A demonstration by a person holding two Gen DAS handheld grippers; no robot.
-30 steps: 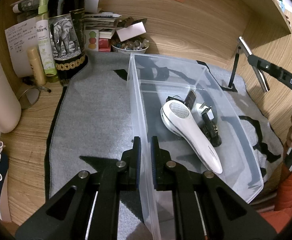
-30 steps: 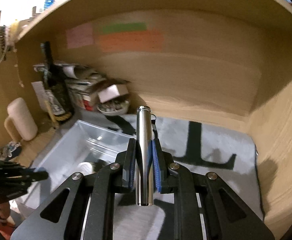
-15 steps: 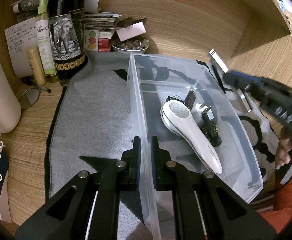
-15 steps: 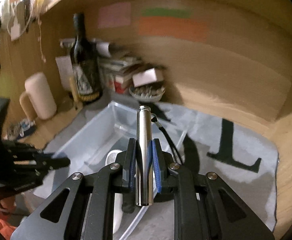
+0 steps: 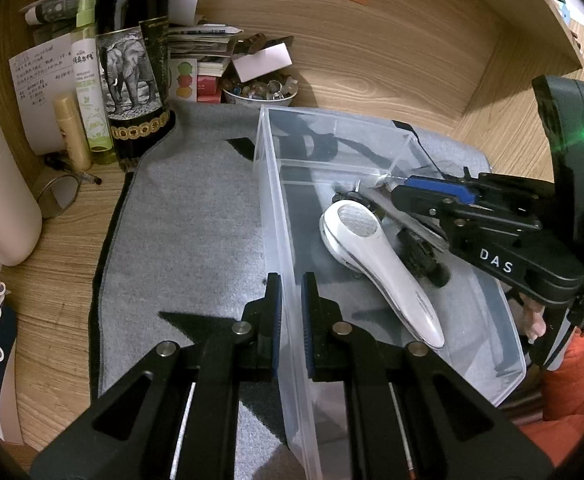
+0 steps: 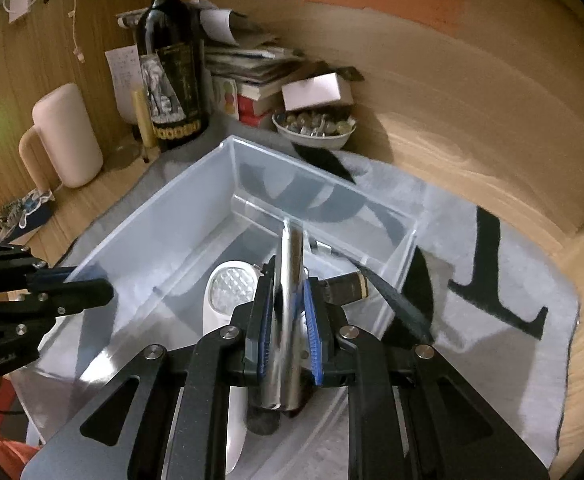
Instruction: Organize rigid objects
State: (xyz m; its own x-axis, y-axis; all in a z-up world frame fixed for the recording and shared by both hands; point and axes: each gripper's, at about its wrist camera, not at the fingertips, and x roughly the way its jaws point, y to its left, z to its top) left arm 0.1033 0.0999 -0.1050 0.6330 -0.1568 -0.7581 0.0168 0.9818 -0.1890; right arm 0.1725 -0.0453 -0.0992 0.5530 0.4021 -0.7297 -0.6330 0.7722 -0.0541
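Observation:
A clear plastic bin [image 5: 270,184] stands on a grey mat [image 5: 188,220]. My left gripper [image 5: 290,300] is shut on the bin's left wall near its front. Inside lie a white handheld device [image 5: 375,264] and dark small items [image 5: 423,256]. My right gripper [image 6: 288,312] is shut on a silver metal cylinder [image 6: 290,280] and holds it low inside the bin [image 6: 152,216], over the white device [image 6: 228,292]. The right gripper also shows in the left wrist view [image 5: 431,196], reaching in over the bin's right wall.
A wine bottle [image 5: 136,72], spray bottle [image 5: 90,80], small yellow tube [image 5: 72,132], stacked papers and a bowl of trinkets [image 5: 260,92] crowd the back left. A cream mug [image 5: 0,196] stands at left. Wooden walls close the back and right.
My right gripper has moved left and down with the silver cylinder, from above the mat into the bin. My left gripper has kept its hold on the bin wall.

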